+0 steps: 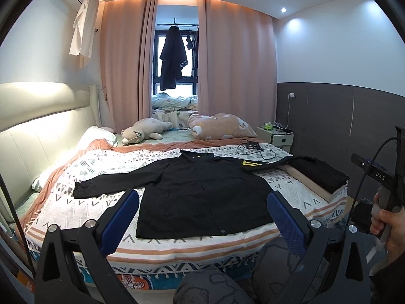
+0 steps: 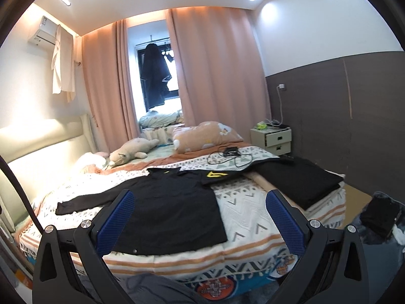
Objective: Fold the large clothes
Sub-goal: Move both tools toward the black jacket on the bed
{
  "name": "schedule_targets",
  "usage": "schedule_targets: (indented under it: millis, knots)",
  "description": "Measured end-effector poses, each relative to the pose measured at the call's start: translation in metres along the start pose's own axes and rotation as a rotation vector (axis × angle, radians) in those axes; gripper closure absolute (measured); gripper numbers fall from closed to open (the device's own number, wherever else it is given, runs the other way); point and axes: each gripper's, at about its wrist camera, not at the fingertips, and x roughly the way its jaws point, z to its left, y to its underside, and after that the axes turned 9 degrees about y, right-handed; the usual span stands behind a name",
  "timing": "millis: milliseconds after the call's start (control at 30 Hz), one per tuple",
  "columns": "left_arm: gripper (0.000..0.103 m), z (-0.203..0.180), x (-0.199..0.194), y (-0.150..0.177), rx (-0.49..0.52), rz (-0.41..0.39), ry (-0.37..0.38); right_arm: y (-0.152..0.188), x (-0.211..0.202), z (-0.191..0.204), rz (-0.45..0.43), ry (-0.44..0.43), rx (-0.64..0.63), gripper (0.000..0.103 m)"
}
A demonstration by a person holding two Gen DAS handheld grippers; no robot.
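- Bedroom with pink curtains (image 1: 227, 58) and a wide bed (image 1: 83, 210) under a patterned spread; that bed is the landmark for everything below.
- On the near half of the bed lies the black jacket (image 1: 202, 192), spread flat with its collar toward the far side and its hem close to the near edge.
- One sleeve (image 1: 111, 185) stretches out flat toward the headboard side of the bed; the other, with a yellow mark (image 1: 249, 163), runs toward the opposite edge.
- At that opposite edge of the bed a folded dark garment (image 1: 321, 174) rests on a tan pad, just beside the marked sleeve.
- Further up the bed sit a plush toy (image 1: 144, 133), a peach pillow (image 1: 222, 125) and a small black device with a loose cord (image 1: 253, 147).
- Beyond the bed's far corner stands a white nightstand (image 1: 277, 136).
- The left gripper (image 1: 202, 217) hangs just short of the bed's near edge, blue pads spread wide, holding nothing.
- The right gripper (image 2: 200, 217) does likewise, fingers wide apart and empty; a hand (image 1: 387, 225) holds its handle.
- My reading: the jacket is laid out but no fold is made, so the step in hand is the approach to the first grasp.
- The next move likely calls for each gripper to pinch a sleeve or a shoulder and bring it across the body, keeping the cloth flat so it does not bunch.
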Motion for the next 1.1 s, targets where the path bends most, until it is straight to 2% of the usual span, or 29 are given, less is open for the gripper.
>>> schedule_targets:
  millis: [367,500,633,800,933,1100]
  knots:
    - [0.0,0.05,0.025,-0.027,-0.005,-0.007,-0.095,-0.022,0.08,0.032,-0.003,-0.162,-0.013,0.0]
    - [0.0,0.075,0.043,-0.034,-0.028,-0.009,-0.133,-0.031,0.114,0.042,-0.006,-0.216,-0.018,0.0]
    - [0.0,0.112,0.068,-0.04,-0.094,0.005,-0.172,-0.04,0.154,0.049,0.009,-0.247,-0.014,0.0]
    - [0.0,0.151,0.102,-0.046,-0.143,0.043,-0.243,-0.047,0.199,0.055,0.04,-0.263,0.005,0.0]
    - [0.0,0.181,0.128,-0.046,-0.174,0.084,-0.265,-0.055,0.235,0.063,0.071,-0.264,0.029,0.0]
    - [0.0,0.219,0.16,-0.045,-0.218,0.118,-0.301,-0.072,0.26,0.085,0.095,-0.253,0.059,0.0]
